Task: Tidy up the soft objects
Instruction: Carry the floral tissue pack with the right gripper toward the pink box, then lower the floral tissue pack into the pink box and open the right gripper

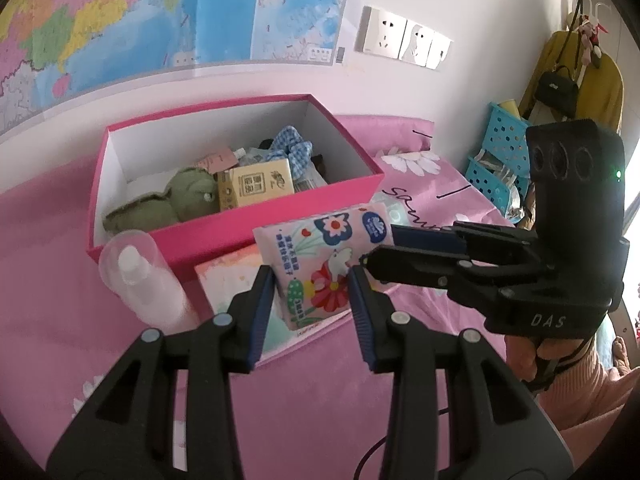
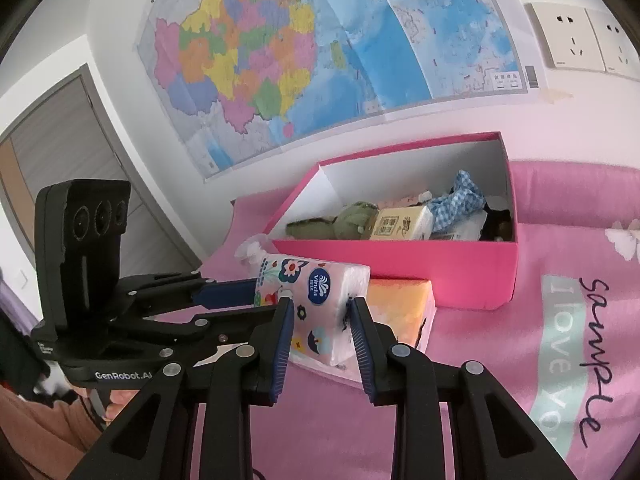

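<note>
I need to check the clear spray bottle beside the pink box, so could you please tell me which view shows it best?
The left wrist view: the spray bottle shows nearly whole, lying in front of the pink box. The right wrist view gives only its cap end, peeking above the tissue pack.

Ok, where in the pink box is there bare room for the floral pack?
Bare floor in the pink box along its back wall, behind the green plush, toward the left corner. Crowded on the right: yellow pack, blue checked cloth.
</note>
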Tool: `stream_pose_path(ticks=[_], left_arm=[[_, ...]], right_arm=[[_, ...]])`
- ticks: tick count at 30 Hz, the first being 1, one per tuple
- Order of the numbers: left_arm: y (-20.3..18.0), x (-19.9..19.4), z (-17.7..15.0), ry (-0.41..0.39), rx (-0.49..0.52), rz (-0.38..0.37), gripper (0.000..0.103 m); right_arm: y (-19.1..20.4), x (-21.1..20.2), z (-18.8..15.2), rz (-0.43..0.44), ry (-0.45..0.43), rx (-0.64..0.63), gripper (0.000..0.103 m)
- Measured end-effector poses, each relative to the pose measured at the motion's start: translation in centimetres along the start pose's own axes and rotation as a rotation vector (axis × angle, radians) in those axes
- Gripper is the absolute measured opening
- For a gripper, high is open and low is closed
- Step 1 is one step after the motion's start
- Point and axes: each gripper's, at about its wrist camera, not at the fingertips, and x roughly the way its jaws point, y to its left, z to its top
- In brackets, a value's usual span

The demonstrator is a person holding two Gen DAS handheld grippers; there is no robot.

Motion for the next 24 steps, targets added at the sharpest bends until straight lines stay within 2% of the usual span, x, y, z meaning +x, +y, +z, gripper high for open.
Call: stream_pose_path(ticks=[24], left_arm=[[0.6,0.8,2.2,-0.024,-0.006,0.001,0.040]], right_arm=[[-0.6,0.2,2.1,-0.019,-0.044,-0.014,0.030]])
